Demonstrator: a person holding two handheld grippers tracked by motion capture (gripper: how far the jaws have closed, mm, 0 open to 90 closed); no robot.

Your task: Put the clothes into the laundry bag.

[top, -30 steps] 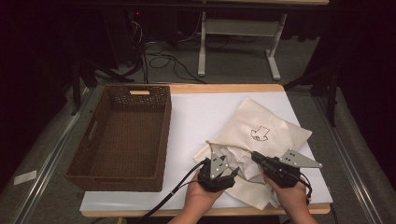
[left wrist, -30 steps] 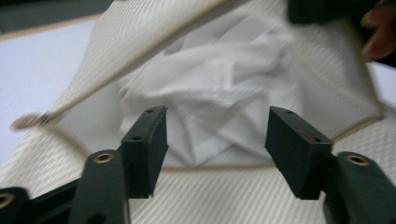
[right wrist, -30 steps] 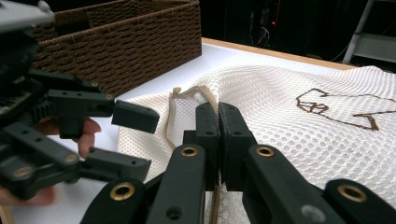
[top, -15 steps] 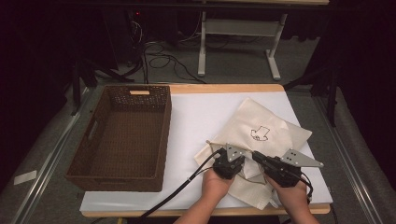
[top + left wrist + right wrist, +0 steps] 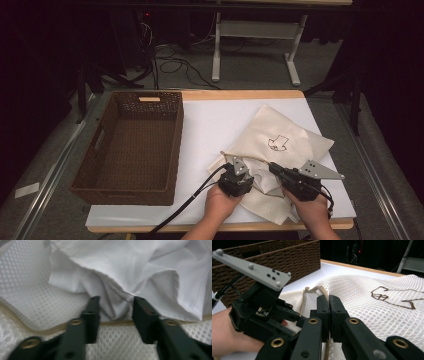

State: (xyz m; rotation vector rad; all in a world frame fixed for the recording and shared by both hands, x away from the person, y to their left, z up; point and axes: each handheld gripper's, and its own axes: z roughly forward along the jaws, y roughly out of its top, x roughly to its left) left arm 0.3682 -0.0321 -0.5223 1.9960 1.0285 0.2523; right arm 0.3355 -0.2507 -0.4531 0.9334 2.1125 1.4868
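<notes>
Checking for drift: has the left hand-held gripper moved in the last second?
Yes. The left hand-held gripper moved right, away from the basket, toward the right hand-held gripper.

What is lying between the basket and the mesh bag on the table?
Nothing: in the high view, only bare white table lies between the basket and the mesh bag.

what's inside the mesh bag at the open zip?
White cloth bunches out of the mesh bag opening, between the open left gripper jaws. The right gripper pinches the zipper edge. Anything deeper in the bag is covered.
</notes>
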